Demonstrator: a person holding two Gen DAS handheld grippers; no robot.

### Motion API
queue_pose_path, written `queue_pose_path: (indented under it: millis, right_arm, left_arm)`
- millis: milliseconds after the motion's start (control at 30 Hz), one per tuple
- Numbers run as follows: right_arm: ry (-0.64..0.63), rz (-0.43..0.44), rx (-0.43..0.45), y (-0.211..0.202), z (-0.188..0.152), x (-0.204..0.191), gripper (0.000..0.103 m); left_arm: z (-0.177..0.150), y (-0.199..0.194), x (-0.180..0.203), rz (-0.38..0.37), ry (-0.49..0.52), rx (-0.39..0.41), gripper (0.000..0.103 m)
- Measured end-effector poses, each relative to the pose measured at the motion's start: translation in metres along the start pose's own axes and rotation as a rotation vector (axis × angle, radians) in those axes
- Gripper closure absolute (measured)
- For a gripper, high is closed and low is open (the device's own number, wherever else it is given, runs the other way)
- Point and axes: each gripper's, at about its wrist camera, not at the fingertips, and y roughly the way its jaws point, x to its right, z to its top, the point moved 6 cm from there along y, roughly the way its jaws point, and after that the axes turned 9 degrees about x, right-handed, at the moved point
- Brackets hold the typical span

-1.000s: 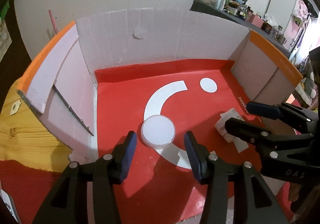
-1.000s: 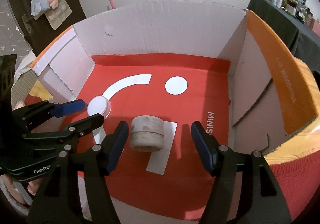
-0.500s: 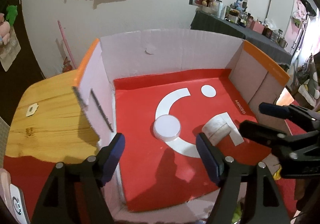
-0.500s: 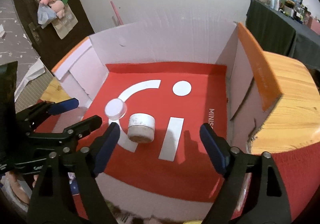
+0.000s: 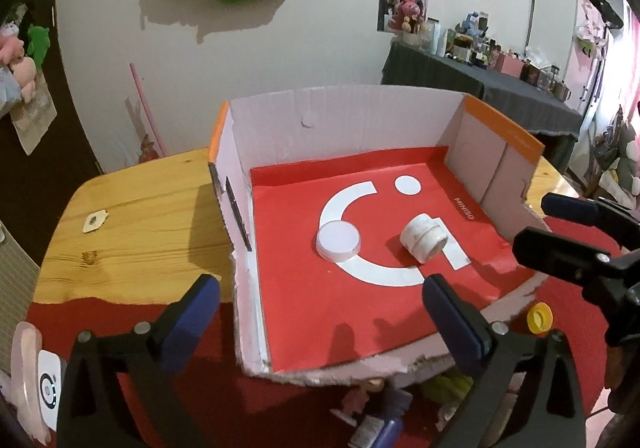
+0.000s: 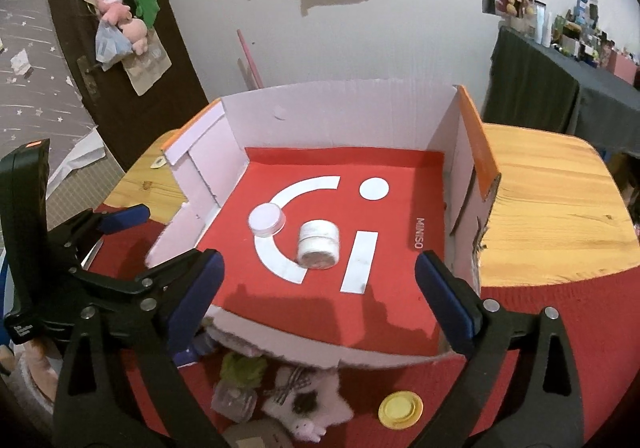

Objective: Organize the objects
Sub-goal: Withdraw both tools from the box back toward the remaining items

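Both grippers now sit back from the cardboard box [image 6: 348,116], jaws just opened wide, nothing between them: left gripper [image 5: 320,312], right gripper [image 6: 320,288]. On its red floor lie the flat white lid [image 6: 267,219] and, just beside it, the white jar [image 6: 319,244], tipped on its side

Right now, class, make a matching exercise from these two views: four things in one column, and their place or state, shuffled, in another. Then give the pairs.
Things:
1. flat round lid
2. white jar
3. yellow cap
4. left gripper

Places or states:
A. on its side in the box
B. open, holding nothing
C. flat in the box
D. outside the box, on the red cloth

Pairs: 1-C, 2-A, 3-D, 4-B
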Motion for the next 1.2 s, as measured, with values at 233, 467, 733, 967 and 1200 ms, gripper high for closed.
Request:
queue_pose_path:
  millis: [233,467,733,967,1200]
  right_arm:
    - [0.009,0.000,0.033,-0.018,-0.008,-0.004,0.003]
    - [0.019,0.010,0.061,-0.033,-0.017,-0.008,0.003]
    - [-0.006,-0.004,0.089,-0.046,-0.024,-0.018,0.003]
    - [-0.025,-0.029,0.084,-0.051,-0.040,-0.022,0.003]
    - [-0.011,-0.019,0.062,-0.055,-0.055,-0.023,0.003]
  left_arm:
    - [-0.009,-0.014,0.009,-0.002,0.019,0.012,0.000]
    - [-0.019,-0.024,0.012,-0.022,-0.014,0.016,0.000]
    - [-0.025,-0.034,0.017,-0.025,-0.011,0.032,0.000]
    - [-0.035,-0.038,0.021,-0.025,0.000,0.034,0.000]
    - [-0.046,-0.039,0.017,-0.023,-0.014,0.017,0.000]
